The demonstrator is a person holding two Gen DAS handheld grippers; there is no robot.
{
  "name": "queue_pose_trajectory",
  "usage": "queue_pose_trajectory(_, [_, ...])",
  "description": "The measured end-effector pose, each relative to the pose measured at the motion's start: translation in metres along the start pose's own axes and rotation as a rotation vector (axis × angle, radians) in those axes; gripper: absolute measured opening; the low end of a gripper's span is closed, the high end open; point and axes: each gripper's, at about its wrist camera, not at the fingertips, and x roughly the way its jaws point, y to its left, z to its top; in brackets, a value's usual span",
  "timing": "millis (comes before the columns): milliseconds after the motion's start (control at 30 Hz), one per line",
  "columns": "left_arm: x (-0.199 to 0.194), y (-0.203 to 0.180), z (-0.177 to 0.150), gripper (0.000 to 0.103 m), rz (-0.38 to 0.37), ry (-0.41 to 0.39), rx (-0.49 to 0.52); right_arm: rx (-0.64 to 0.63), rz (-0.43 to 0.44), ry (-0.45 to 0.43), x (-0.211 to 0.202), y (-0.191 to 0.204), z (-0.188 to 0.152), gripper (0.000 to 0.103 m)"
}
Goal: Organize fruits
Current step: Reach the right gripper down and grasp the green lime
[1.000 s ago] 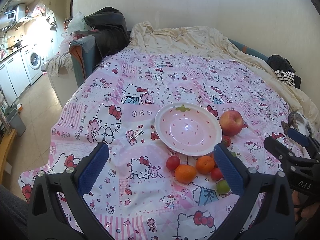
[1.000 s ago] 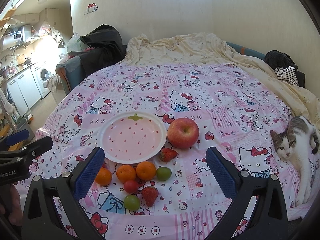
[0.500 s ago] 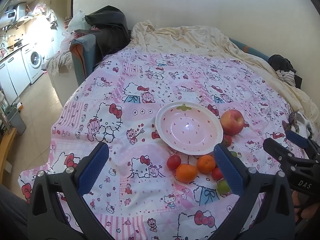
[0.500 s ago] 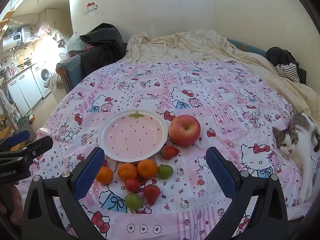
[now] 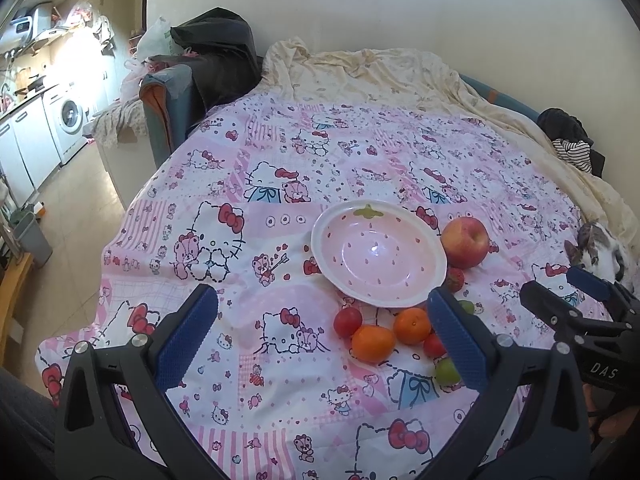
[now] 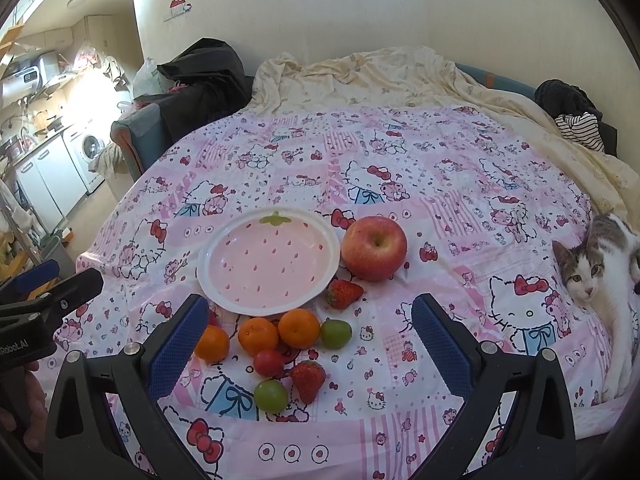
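Both tools, left tool [image 5: 322, 338] and right tool [image 6: 310, 340], hover spread and empty; next, I judge, grip the apple [image 6: 374, 249] at the plate's [image 6: 224, 296] three o'clock.

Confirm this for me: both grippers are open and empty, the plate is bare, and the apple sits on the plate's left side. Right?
Not quite. The apple sits on the right side of the plate, touching its rim, as the right wrist view shows. The rest holds: the left gripper and the right gripper are open and empty, and the plate is bare.
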Motion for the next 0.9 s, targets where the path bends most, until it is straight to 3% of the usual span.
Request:
queue_pose_trajectory(267, [0.003,0.005,0.001,0.103,0.026,0.036,-0.017,0.005,0.015,0.062,0.009,-0.001,-0.005,0.103])
queue_pose_trajectory(367, [0.005,0.01,0.0,0.103,0.037,0.06,-0.037,0.028,0.022,0.149,0.022,-0.008,-0.006,0.103])
queue_pose_trajectory(500, [0.011,0.02,0.0,0.103,0.047,0.102,-0.081,0.156,0.057,0.343,0.054,-0.035,-0.014,0.102])
queue_pose_trajectory(633, [0.015,0.026,-0.001,0.103,0.05,0.138,-0.12,0.288,0.105,0.495,0.078,-0.052,-0.036,0.078])
queue_pose_trajectory(733, [0.018,0.028,-0.003,0.103,0.054,0.162,-0.13,0.308,0.181,0.588,0.091,-0.043,-0.048,0.069])
queue_pose_trajectory(833, [0.02,0.029,-0.003,0.103,0.053,0.176,-0.136,0.266,0.241,0.615,0.096,-0.024,-0.05,0.066])
queue_pose_trajectory(900, [0.021,0.029,-0.003,0.103,0.056,0.18,-0.137,0.269,0.278,0.645,0.103,-0.013,-0.053,0.059])
